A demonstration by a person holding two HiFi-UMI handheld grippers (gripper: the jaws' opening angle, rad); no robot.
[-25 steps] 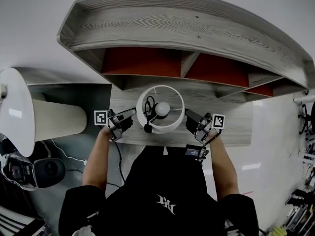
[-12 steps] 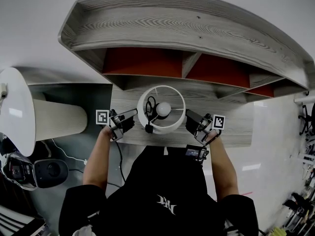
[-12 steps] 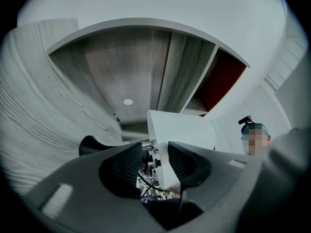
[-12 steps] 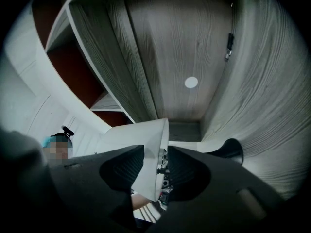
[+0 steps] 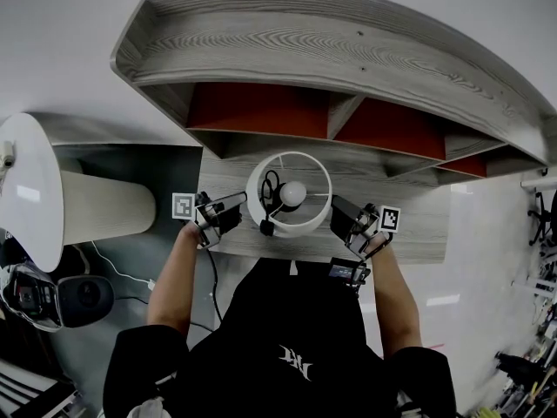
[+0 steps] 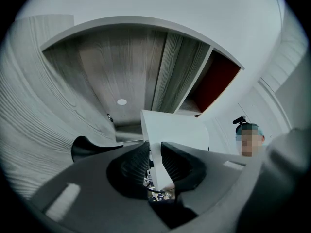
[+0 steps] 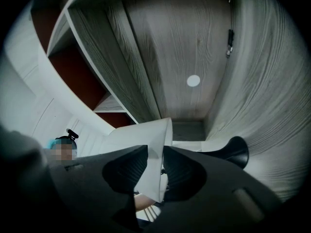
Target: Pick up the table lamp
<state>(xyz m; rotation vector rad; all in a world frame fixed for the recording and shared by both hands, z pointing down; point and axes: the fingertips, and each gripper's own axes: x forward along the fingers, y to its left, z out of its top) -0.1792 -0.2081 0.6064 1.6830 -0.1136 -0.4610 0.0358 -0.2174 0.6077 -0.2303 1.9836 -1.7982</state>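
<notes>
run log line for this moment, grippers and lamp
step: grasp table lamp | left gripper: jaws just closing, pinching shade wall | right gripper: jaws just closing, pinching opposite wall | lamp base: on desk

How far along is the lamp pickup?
Done: left tool and right tool flank the table lamp. In hand: their jaws have just been closing and pinch the white lampshade wall. Left: the lift off the wooden shelf unit; none shows yet.

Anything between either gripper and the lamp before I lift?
Nothing visible. Left gripper and right gripper have just been closing their jaws, each now on the wall of the lamp shade; the shelf unit stands behind it.
</notes>
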